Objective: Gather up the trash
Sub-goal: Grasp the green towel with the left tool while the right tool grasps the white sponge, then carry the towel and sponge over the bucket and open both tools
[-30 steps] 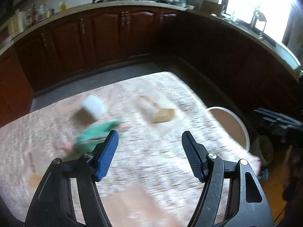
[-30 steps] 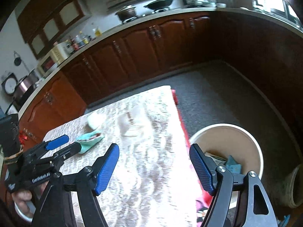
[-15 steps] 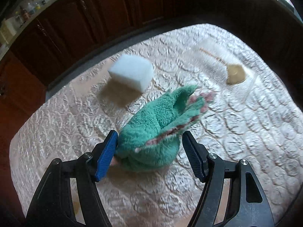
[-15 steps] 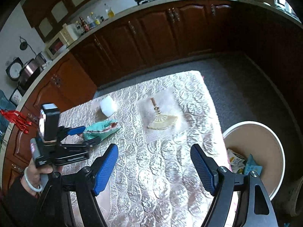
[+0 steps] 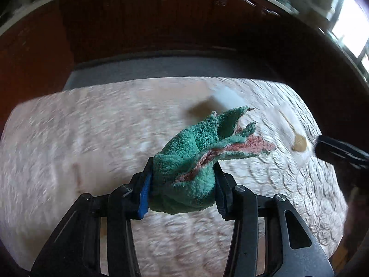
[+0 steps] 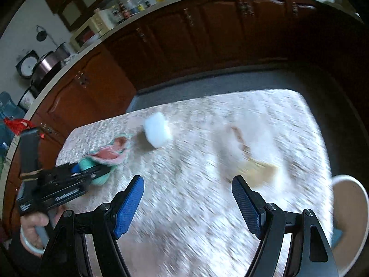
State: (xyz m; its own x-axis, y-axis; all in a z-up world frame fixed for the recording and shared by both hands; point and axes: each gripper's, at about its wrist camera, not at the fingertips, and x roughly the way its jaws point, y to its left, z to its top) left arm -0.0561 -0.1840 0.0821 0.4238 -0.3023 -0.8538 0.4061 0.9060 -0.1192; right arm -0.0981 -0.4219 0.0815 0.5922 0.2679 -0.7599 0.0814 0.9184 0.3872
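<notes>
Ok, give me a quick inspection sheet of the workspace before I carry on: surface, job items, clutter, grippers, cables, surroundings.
Surface: table under a pale quilted cloth.
Job's things: crumpled green-and-pink terry rag; white foam block; clear packet with a tan fan-shaped piece, blurred.
Clutter: nothing seen.
Grippers: left gripper shut on the rag; right gripper open, holding nothing.
Cables: nothing seen.
Surroundings: round white bin beside the table's right edge; dark wood cabinets; bottles on the counter.
</notes>
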